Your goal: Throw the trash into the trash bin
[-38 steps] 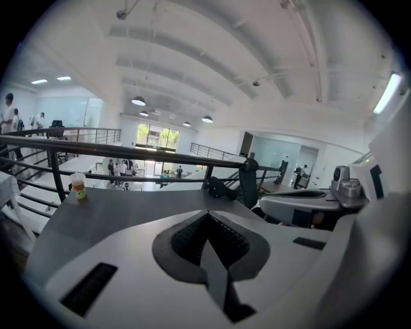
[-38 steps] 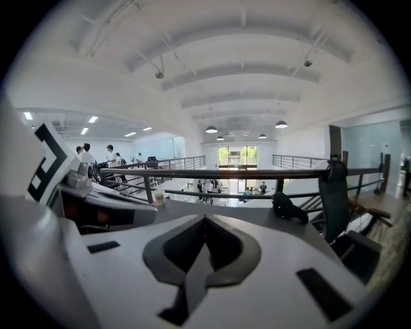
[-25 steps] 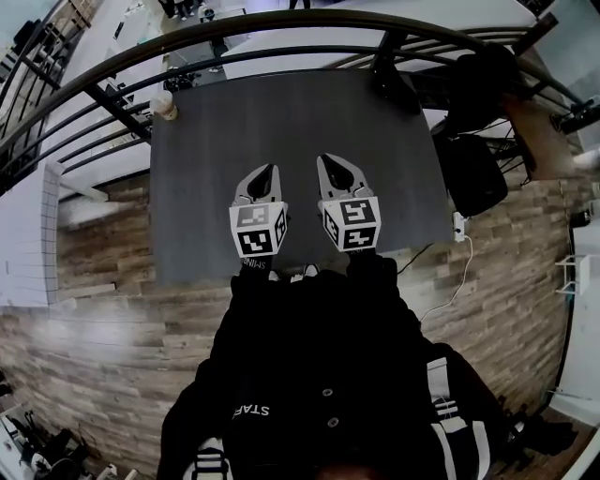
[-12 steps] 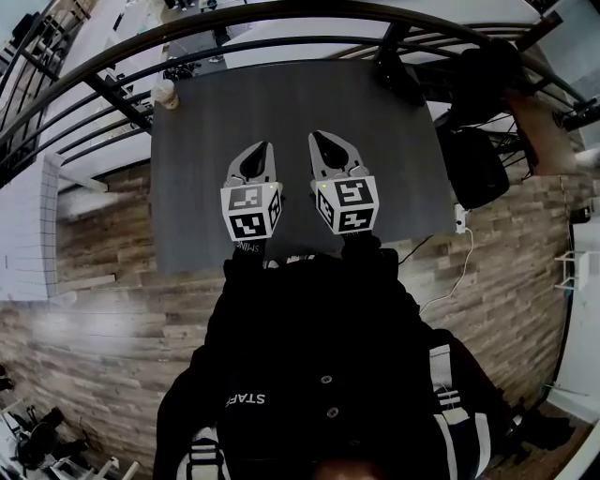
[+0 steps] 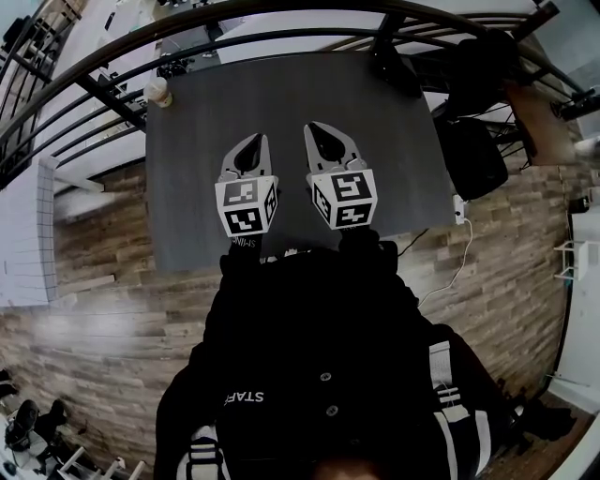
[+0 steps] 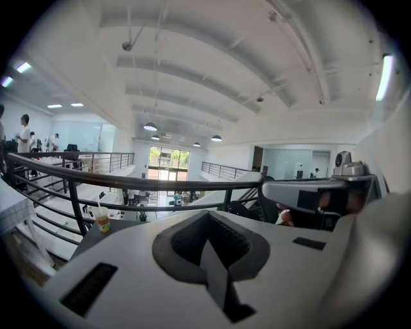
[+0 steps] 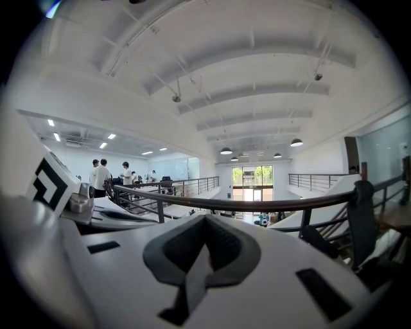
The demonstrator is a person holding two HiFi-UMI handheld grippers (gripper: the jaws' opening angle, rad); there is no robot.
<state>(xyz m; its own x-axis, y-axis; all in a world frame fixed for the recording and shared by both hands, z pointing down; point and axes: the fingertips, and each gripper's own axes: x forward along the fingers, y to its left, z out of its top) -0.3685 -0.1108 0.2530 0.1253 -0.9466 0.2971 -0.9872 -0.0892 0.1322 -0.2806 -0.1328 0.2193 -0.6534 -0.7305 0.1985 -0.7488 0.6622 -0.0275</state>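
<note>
A plastic cup with a straw stands at the far left corner of the dark grey table; the left gripper view shows the cup ahead and to the left. My left gripper and right gripper hover side by side above the table's near middle, pointing away from me. Both are shut with nothing between the jaws, as the left gripper and right gripper show in their own views. I cannot make out a trash bin for certain.
A black metal railing runs just beyond the table's far edge, with an open lower floor behind it. Dark bags or bins sit right of the table. A white power strip with its cable lies on the wooden floor.
Both grippers have shifted together a little farther out over the table and slightly higher. Their jaws stay shut, and the cup has not moved.
</note>
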